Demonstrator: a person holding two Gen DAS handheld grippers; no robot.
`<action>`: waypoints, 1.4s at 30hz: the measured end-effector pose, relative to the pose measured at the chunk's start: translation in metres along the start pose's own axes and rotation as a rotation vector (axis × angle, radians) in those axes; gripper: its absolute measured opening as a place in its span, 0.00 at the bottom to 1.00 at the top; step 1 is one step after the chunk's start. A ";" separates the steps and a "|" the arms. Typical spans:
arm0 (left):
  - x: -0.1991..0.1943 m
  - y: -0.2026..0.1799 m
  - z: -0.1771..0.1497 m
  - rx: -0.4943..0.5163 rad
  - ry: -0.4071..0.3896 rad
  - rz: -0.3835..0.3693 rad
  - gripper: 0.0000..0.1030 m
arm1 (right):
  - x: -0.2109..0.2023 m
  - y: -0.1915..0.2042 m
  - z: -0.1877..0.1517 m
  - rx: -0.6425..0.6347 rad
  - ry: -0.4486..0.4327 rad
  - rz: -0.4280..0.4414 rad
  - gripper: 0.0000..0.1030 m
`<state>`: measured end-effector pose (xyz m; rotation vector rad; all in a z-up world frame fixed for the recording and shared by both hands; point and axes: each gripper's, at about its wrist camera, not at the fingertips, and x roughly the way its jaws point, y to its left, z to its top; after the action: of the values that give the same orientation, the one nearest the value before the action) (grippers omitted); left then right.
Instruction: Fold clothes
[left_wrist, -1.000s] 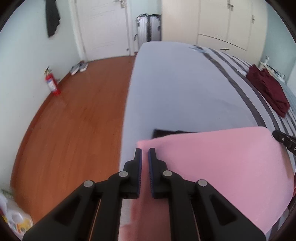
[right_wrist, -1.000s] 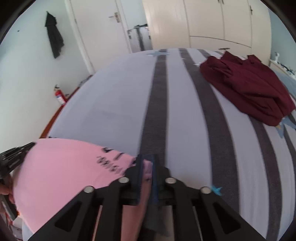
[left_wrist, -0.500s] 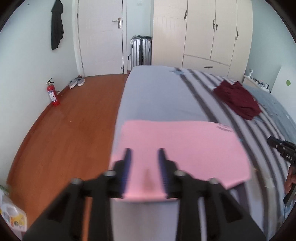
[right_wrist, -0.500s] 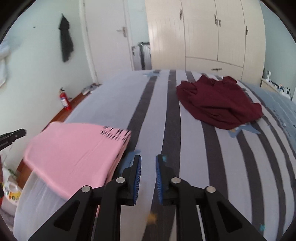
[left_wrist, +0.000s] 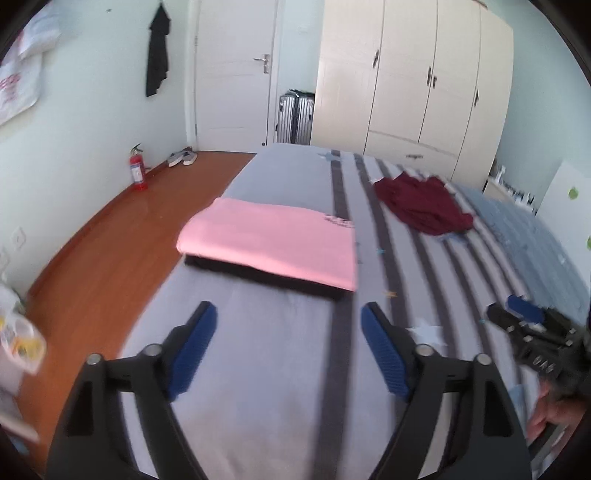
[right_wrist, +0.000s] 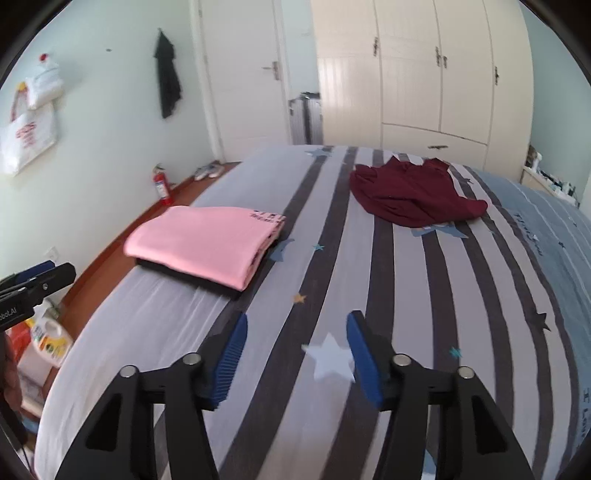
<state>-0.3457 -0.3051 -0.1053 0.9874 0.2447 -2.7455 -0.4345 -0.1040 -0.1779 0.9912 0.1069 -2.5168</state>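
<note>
Two tools hang nearest, left tool (left_wrist: 288, 350) and right tool (right_wrist: 293, 354), jaws just sprung apart, nothing between them. Beyond lies the pink shirt (right_wrist: 207, 247), folded at the bed's (right_wrist: 369, 295) left edge, print unreadable. Farthest, the maroon garment (right_wrist: 413, 195) sits crumpled: soft, light, likely best pinched at shoulders or hem.

A dark garment (right_wrist: 207, 282) lies under the folded pink shirt (right_wrist: 207, 243), showing only as a thin edge, so its kind cannot be told. The print on the pink shirt is too small to read. In the left wrist view the right hand-held gripper (left_wrist: 517, 317) is blurred and cut off by the frame's edge, as is the hand (left_wrist: 550, 417) below it.
</note>
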 end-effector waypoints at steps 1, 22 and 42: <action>-0.016 -0.010 -0.008 -0.002 -0.014 0.029 0.82 | -0.013 -0.002 -0.004 -0.008 -0.006 0.010 0.57; -0.132 -0.090 -0.146 -0.039 -0.099 0.190 0.99 | -0.136 -0.032 -0.119 -0.100 -0.112 0.093 0.94; -0.358 -0.134 -0.210 -0.066 -0.244 0.179 0.99 | -0.345 -0.013 -0.171 -0.168 -0.229 0.141 0.98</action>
<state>0.0173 -0.0771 -0.0233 0.6165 0.1943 -2.6409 -0.1073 0.0710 -0.0759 0.6180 0.1703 -2.4260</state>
